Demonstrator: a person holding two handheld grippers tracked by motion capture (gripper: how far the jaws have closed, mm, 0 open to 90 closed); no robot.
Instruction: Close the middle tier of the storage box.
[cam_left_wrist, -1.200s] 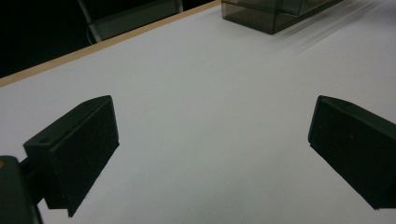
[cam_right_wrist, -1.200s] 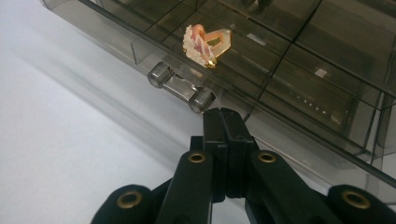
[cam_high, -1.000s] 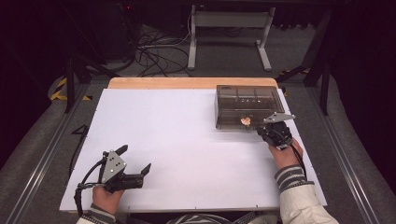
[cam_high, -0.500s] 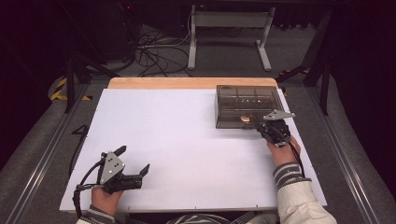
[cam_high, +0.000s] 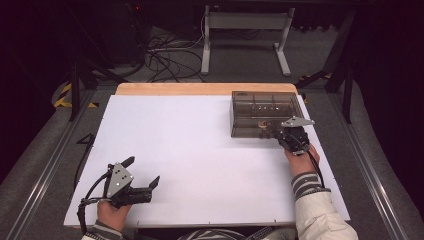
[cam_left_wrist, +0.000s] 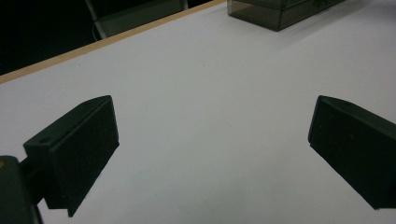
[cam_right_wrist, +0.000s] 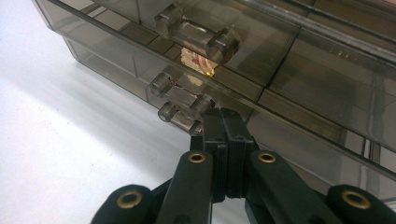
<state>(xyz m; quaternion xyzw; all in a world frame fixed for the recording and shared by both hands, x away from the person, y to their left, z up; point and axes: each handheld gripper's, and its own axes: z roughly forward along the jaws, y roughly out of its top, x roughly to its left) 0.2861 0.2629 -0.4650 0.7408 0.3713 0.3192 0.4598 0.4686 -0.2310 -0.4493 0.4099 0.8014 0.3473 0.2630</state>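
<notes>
Your right tool (cam_right_wrist: 219, 122) has its jaws pressed together, their tips right at the lower clear handle (cam_right_wrist: 180, 105) of the smoked plastic drawer box (cam_high: 265, 112); whether the tips touch or pinch the handle cannot be told. In the high view that tool (cam_high: 276, 136) sits at the box's near face, toward the far right of the white counter (cam_high: 200, 150), your right hand (cam_high: 299, 159) behind it in a striped cuff. Your left tool (cam_high: 141, 172) has its jaws spread wide apart with nothing between them, lying low over the counter's near left corner; its own camera shows the two black pads (cam_left_wrist: 77, 144) over bare white surface, the box (cam_left_wrist: 280, 11) well away at the far edge.

Two tools, one drawer box, two clear handles in the right gripper view: the upper handle (cam_right_wrist: 196, 30) just above the lower one. A small pink-and-gold object (cam_right_wrist: 198, 59) shows through the drawer front between them. Nothing lies on the counter between your hands. Beyond the counter, cables (cam_high: 165, 55) trail across the dark floor beside a grey metal stand (cam_high: 245, 30).
</notes>
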